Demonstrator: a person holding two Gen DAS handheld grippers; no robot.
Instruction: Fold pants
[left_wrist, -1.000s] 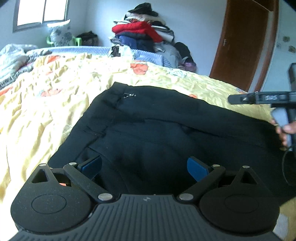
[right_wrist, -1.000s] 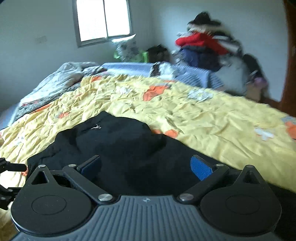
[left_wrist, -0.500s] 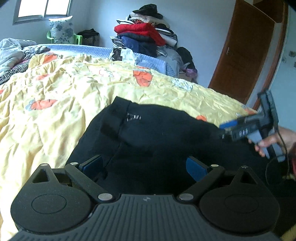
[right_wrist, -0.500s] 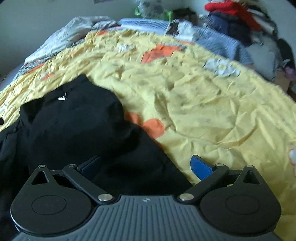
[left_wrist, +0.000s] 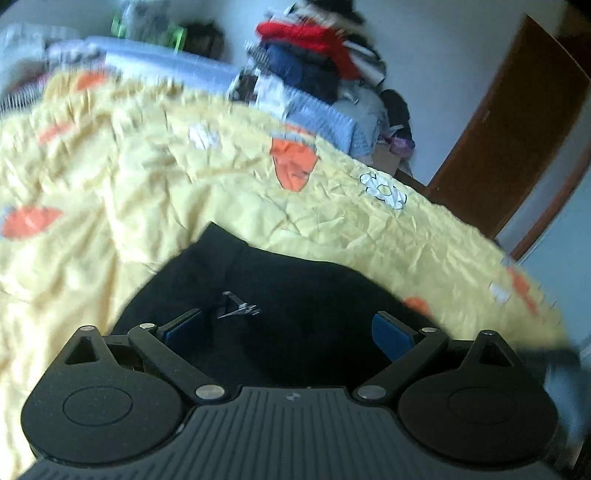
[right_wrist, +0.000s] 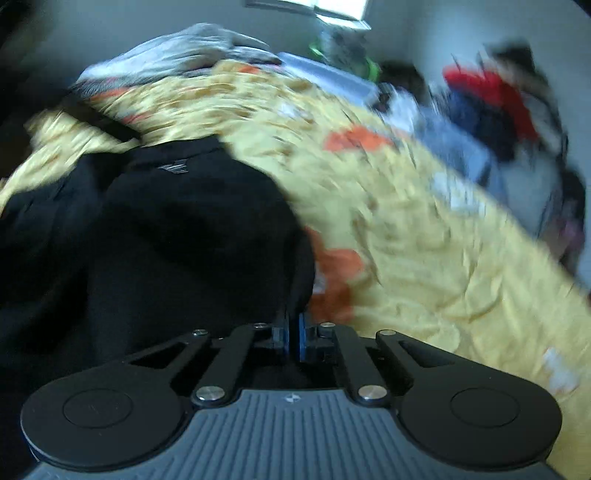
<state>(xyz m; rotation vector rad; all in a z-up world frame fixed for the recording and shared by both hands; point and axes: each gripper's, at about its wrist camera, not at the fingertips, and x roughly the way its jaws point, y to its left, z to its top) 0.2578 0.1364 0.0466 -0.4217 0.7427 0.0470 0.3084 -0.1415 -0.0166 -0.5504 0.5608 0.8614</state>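
Black pants (left_wrist: 314, 291) lie spread on a yellow bedcover (left_wrist: 147, 184). My left gripper (left_wrist: 288, 330) is open just above them, near the waist end. A small metal clasp (left_wrist: 240, 308) on the cloth shows between its blue pads. In the right wrist view the pants (right_wrist: 166, 240) fill the left half of the picture. My right gripper (right_wrist: 294, 332) is shut, and the right-hand edge of the black cloth runs down into its pads. This view is tilted and blurred by motion.
The patterned yellow bedcover (right_wrist: 424, 240) stretches far beyond the pants. A pile of clothes (left_wrist: 314, 48) stands past the far end of the bed, with a brown door (left_wrist: 517, 129) at the right. Grey bedding (right_wrist: 192, 48) lies at the far left.
My right gripper dropped to the pants' edge and its jaws went from wide to shut on the cloth. The left gripper moved over the pants towards the clasp. Both views rolled.
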